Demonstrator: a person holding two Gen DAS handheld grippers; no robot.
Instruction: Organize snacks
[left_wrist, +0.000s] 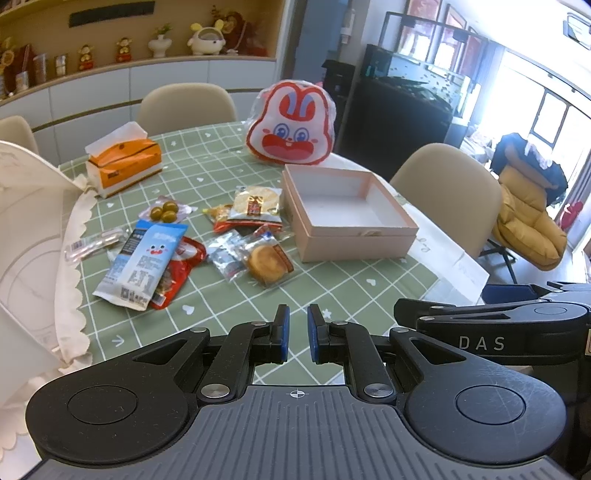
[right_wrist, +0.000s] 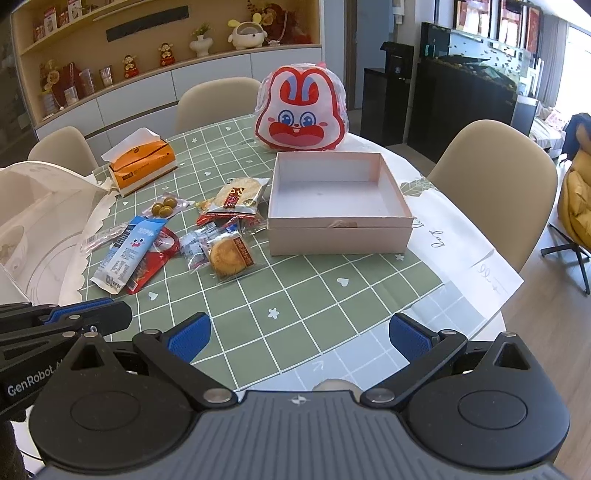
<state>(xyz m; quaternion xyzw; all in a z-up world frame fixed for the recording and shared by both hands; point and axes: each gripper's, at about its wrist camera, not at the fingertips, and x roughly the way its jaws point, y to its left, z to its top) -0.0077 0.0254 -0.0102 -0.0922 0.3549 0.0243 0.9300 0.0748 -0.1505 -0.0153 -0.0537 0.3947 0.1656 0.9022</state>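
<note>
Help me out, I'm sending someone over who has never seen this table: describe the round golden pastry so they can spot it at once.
Find the open pink box on the green checked tablecloth. Just left of its near corner, in the snack pile, lies the pastry in a clear wrapper. It is the only round, golden-brown cake there; its neighbours are flat printed packets.

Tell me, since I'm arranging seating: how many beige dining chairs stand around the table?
4: two behind its far edge, one at its right, one far left. Others may be hidden.
</note>
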